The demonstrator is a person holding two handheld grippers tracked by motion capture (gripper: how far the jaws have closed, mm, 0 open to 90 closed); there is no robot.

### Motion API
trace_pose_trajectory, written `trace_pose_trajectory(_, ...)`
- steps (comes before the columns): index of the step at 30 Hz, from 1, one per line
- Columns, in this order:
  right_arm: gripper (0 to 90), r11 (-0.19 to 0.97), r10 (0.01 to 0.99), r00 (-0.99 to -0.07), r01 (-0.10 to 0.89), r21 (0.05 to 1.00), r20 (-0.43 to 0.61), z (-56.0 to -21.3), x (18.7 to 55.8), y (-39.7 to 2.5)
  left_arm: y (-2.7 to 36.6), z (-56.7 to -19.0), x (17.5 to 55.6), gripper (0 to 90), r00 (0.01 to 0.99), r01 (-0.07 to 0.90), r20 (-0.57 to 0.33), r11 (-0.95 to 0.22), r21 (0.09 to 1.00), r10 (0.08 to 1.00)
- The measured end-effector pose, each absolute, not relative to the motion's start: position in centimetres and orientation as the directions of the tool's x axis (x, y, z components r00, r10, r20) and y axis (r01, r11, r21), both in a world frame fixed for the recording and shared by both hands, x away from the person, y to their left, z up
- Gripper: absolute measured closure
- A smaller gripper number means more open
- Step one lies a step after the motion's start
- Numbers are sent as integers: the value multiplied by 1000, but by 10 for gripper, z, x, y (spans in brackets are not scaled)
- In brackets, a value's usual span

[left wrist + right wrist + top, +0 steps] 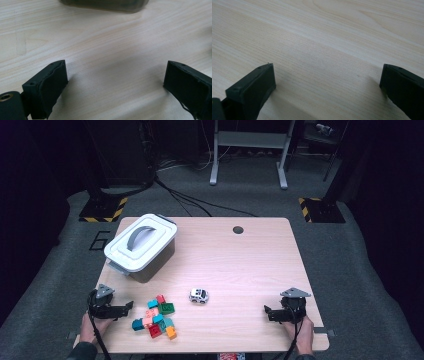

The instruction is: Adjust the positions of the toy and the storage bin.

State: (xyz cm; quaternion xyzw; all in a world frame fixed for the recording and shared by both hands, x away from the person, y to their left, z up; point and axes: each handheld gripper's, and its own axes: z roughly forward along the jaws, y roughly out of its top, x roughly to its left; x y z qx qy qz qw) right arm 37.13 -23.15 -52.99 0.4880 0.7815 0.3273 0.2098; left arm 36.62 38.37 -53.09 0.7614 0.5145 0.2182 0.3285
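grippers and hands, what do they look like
Both grippers, left and right, are black, each with a grey three-cornered plate on top and a black cable trailing toward the person. Their jaws are blocky black pads. A dark sleeve shows at the left hand.

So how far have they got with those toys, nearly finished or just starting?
Just starting, by the look of it. Nothing seems done: the box has its lid on, and the bricks and toy car lie loose on the table. Nothing is in hand either: the left claw and right claw rest open and empty. Probably everything remains: opening the box and putting the toys in.
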Motion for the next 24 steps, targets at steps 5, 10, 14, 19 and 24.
trace_pose_trajectory(5, 0, 312, 899, -437, 625, 715, -10, -530, 371, -232, 384, -531, 364, 27, 381, 638, -11, -254, 727, 924)
trace_pose_trajectory(10, 0, 311, 900, -437, 625, 716, -10, -530, 371, -232, 385, -521, 358, 17, 381, 622, -43, -222, 751, 924)
trace_pose_trajectory(14, 0, 311, 900, -436, 625, 716, -10, -530, 371, -232, 379, -511, 354, 17, 415, 612, -53, -235, 755, 908)
trace_pose_trajectory(19, 0, 311, 900, -436, 625, 716, -10, -530, 371, -232, 368, -496, 344, 10, 454, 583, -46, -258, 770, 890)
trace_pose_trajectory(24, 0, 310, 900, -436, 625, 716, -9, -530, 371, -232, 357, -478, 340, 12, 490, 542, -51, -258, 800, 870)
